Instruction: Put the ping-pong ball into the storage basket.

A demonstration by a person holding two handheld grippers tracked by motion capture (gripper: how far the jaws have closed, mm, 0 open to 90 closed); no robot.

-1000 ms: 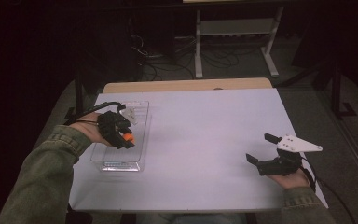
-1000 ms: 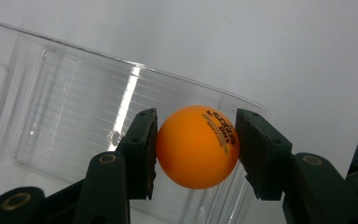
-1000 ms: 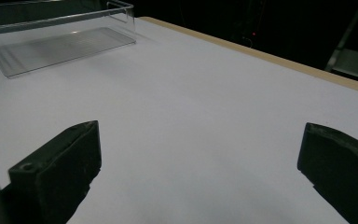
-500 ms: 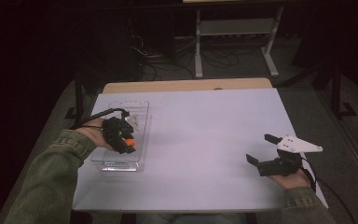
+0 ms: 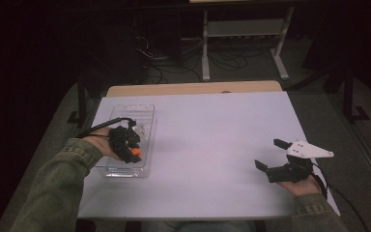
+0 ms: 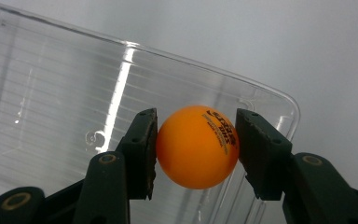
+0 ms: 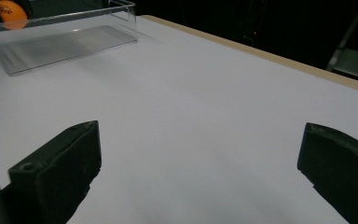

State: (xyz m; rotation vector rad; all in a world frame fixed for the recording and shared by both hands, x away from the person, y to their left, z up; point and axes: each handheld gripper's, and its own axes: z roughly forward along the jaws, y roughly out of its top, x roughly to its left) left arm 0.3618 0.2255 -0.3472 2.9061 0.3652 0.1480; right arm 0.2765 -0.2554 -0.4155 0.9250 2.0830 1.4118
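While the left hand-held gripper (image 5: 134, 152) hangs over the clear plastic tray (image 5: 142, 110) at the left side of the worktop (image 5: 212, 140), its two jaws pinch an orange ball (image 6: 196, 146) between them. Seen in the left gripper view, both pads (image 6: 145, 151) press flat against opposite sides of the ball, which carries a line of dark print on its upper right face. The ball sits above the ribbed floor of the tray, close to one rounded corner; whether it touches the floor cannot be told. In the high view the ball shows as a small orange spot at the tip of that gripper, over the near half of the tray, with the person's left forearm in an olive sleeve (image 5: 58, 183) reaching in from the lower left and a black cable looping back from the gripper.

The right hand-held gripper (image 5: 269, 155) rests low at the right side of the worktop, well apart from the tray, with a grey three-cornered plate on top. Its jaws stand spread wide, with bare worktop between them in the right gripper view. That same view shows the tray far off at upper left, with the orange ball at its far end.

The tray stands flat on the pale worktop, its long side running away from the person.
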